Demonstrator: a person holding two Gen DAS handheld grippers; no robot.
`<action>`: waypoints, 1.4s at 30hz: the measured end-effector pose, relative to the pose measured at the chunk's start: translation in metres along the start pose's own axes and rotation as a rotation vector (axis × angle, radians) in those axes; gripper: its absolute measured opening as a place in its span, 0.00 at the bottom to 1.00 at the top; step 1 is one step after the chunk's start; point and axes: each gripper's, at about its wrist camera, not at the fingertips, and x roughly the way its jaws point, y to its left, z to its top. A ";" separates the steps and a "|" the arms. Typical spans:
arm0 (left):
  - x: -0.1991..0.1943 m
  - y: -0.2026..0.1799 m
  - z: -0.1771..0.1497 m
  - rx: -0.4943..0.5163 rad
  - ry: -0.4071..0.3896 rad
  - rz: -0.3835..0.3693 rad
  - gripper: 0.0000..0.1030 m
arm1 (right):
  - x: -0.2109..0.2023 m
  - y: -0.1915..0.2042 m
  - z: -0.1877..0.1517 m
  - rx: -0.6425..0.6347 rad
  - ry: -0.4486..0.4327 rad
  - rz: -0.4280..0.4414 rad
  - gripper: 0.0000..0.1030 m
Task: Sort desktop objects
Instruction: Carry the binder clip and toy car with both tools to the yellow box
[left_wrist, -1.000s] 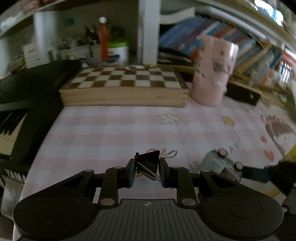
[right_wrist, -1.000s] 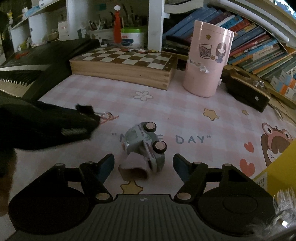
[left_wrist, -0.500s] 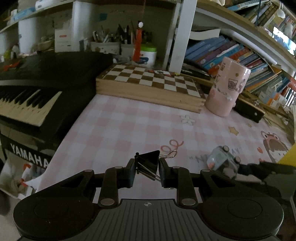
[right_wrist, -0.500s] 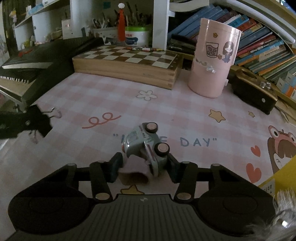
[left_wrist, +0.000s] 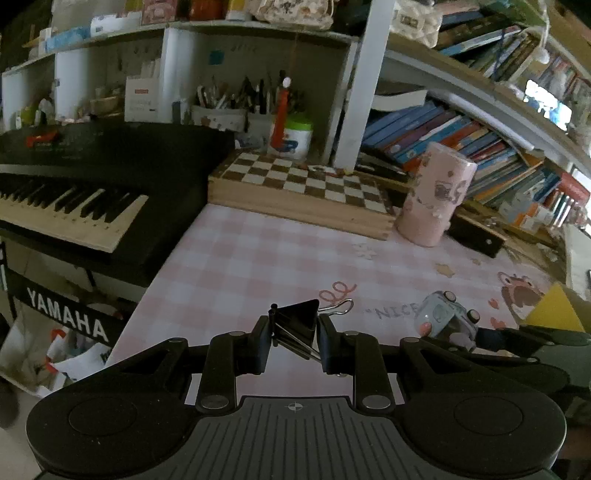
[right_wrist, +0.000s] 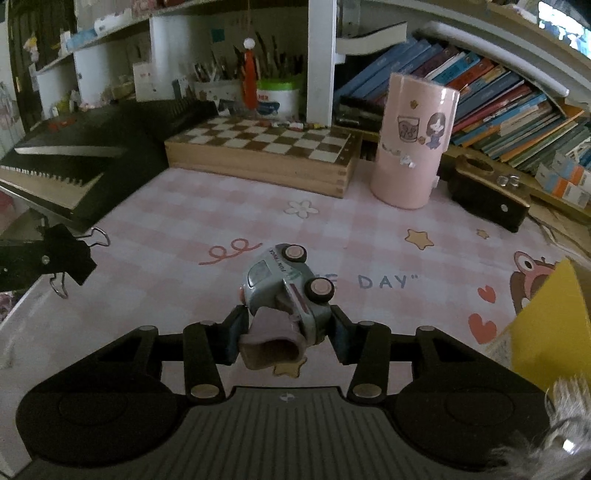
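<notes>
My left gripper (left_wrist: 291, 341) is shut on a black binder clip (left_wrist: 295, 319) and holds it above the pink checked desk mat (left_wrist: 258, 258), near the mat's left edge. The clip also shows at the left of the right wrist view (right_wrist: 70, 254). My right gripper (right_wrist: 284, 332) is shut on a pale blue toy truck (right_wrist: 288, 288) that lies on its side, wheels to the right, lifted off the mat. The truck also shows in the left wrist view (left_wrist: 443, 317).
A wooden chessboard box (right_wrist: 266, 151) and a pink cylinder container (right_wrist: 413, 144) stand at the back. A black keyboard (left_wrist: 74, 195) is on the left, a black case (right_wrist: 487, 192) at back right, a yellow box (right_wrist: 546, 325) at right. Bookshelves lie behind.
My right gripper closed on the toy truck and lifted it. My left gripper, still holding the binder clip, drew back and to the left, away from the truck.
</notes>
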 end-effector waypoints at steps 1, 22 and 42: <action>-0.005 0.000 -0.002 0.002 -0.004 -0.004 0.24 | -0.005 0.001 -0.001 0.004 -0.004 0.001 0.42; -0.107 0.019 -0.054 0.030 -0.047 -0.069 0.24 | -0.119 0.050 -0.052 0.062 -0.057 0.017 0.42; -0.191 0.034 -0.133 0.098 -0.006 -0.105 0.24 | -0.204 0.105 -0.152 0.123 -0.024 -0.006 0.42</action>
